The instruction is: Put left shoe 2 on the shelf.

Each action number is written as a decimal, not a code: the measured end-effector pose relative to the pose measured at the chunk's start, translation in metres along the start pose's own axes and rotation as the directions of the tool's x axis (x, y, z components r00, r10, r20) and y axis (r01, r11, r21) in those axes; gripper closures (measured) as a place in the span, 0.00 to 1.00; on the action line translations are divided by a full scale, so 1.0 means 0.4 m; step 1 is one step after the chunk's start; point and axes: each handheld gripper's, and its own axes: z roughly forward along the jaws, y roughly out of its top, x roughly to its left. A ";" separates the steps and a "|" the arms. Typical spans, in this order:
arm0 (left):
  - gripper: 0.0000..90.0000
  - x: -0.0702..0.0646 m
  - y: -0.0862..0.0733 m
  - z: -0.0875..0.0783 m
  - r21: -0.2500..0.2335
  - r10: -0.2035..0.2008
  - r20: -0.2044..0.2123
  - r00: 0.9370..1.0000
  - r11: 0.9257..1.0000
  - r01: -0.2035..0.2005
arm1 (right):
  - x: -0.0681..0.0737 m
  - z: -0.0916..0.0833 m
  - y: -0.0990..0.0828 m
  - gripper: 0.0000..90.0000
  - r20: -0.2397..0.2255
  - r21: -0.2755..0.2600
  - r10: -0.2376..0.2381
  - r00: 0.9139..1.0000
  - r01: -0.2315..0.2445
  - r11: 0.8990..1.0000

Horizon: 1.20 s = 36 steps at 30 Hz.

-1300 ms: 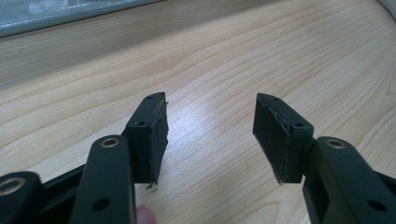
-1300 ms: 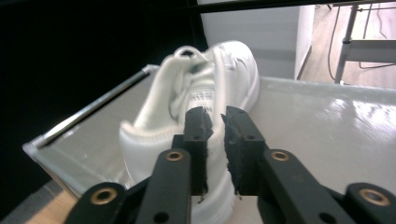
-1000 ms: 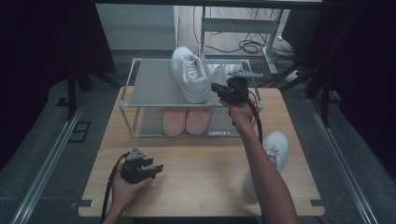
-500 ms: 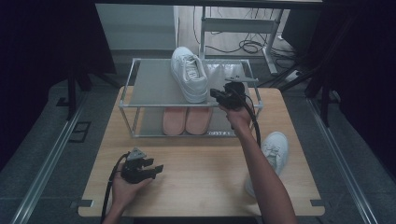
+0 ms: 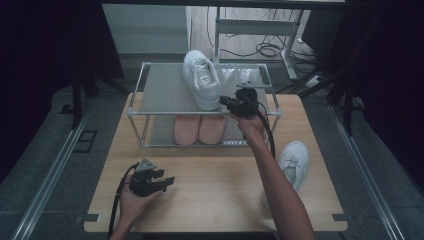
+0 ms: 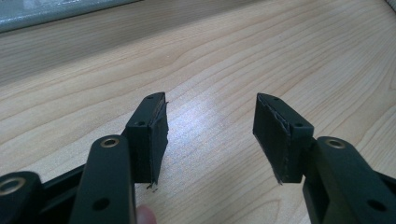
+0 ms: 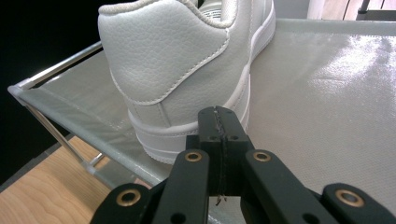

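Right gripper: jaws pressed flat together, pad against pad, nothing between them. Tips just behind the heel of the white shoe, at the level of the sole; touching it or a hair short of it, impossible to tell. From the high view, same gripper held at the front right of the rack's top shelf, pointing left at the shoe's heel, cable trailing back down along the forearm.

Shoe upright on the rack, on the grey top shelf, heel toward the front edge, toe pointing away toward the back. Sole flat on the shelf surface. Rack frame rail running along the shelf's near edge beside the heel.

Left gripper: jaws spread wide, bare tabletop between the pads, nothing held. Low over the table, tips tilted down toward the wood. In the high view, left gripper near the table's front left, well apart from the rack, grasped in the left hand.

Farther out: pink slippers side by side on the rack's lower shelf, under the shoe. Second white shoe at the right edge of the table, beside the right forearm.
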 end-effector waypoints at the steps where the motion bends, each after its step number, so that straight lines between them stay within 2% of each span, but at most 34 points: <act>1: 0.51 0.000 0.000 0.000 0.000 0.000 0.000 1.000 1.000 0.000 | 0.002 0.001 0.000 1.00 -0.008 0.000 0.004 1.000 -0.004 1.000; 18: 0.51 0.002 0.000 -0.003 -0.002 0.003 -0.001 1.000 1.000 -0.003 | 0.080 0.042 0.001 1.00 -0.088 -0.003 -0.022 0.996 0.022 1.000; 24: 0.51 0.003 0.000 -0.005 -0.004 0.001 -0.001 1.000 1.000 -0.001 | 0.108 0.058 -0.001 1.00 -0.098 -0.009 -0.039 0.994 0.038 0.999; 36: 0.51 0.004 0.000 -0.007 -0.006 0.001 -0.002 1.000 1.000 -0.001 | 0.150 0.088 0.000 1.00 -0.125 -0.012 -0.043 0.991 0.042 0.999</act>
